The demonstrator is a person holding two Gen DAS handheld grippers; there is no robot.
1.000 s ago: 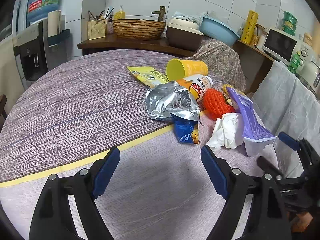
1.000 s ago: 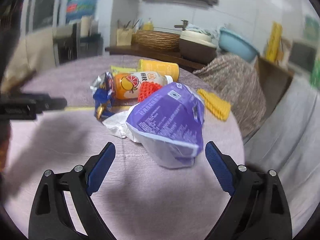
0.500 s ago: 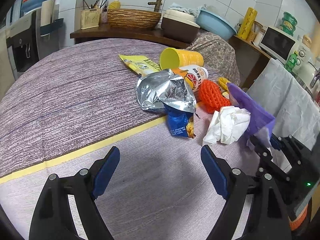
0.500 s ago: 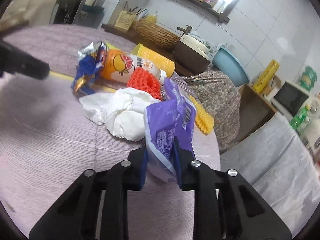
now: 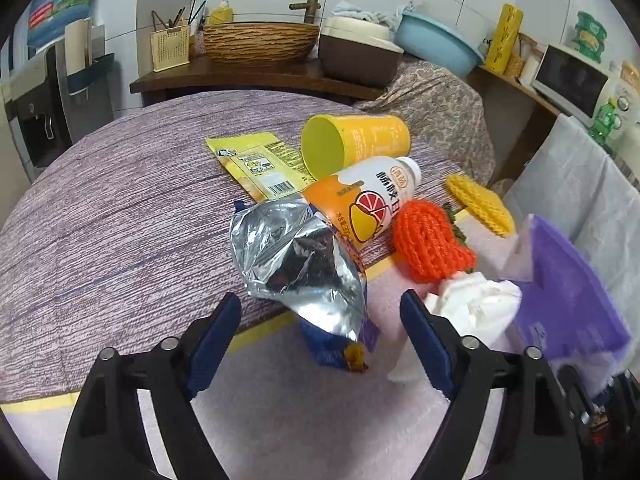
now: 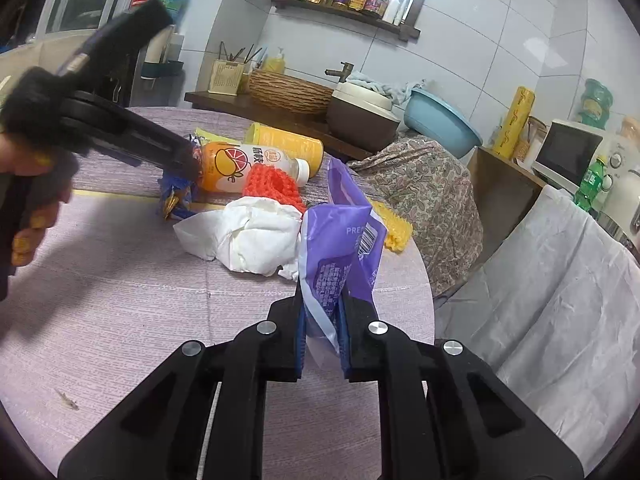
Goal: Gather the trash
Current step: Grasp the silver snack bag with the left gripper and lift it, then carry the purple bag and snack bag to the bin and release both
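My right gripper (image 6: 322, 332) is shut on a purple plastic bag (image 6: 340, 240) and holds it upright above the table; the bag also shows in the left wrist view (image 5: 568, 300). My left gripper (image 5: 320, 328) is open, its jaws on either side of a crumpled silver and blue snack bag (image 5: 304, 272). Beside it lie a white crumpled tissue (image 5: 472, 308), an orange juice bottle (image 5: 360, 200), a yellow cup (image 5: 356, 144) on its side and a flat yellow wrapper (image 5: 260, 164). In the right wrist view the left gripper (image 6: 120, 132) reaches over the snack bag (image 6: 176, 196).
An orange knitted piece (image 5: 432, 244) and a yellow knitted piece (image 5: 480, 204) lie by the bottle. The round table (image 5: 100, 220) has a purple cloth with a yellow stripe. A counter behind holds a wicker basket (image 5: 260, 42) and a blue basin (image 5: 436, 44). A white-draped chair (image 6: 560, 280) stands at the right.
My right gripper has closed on the purple bag and lifted it upright. My left gripper has moved forward until its open jaws flank the silver snack bag.
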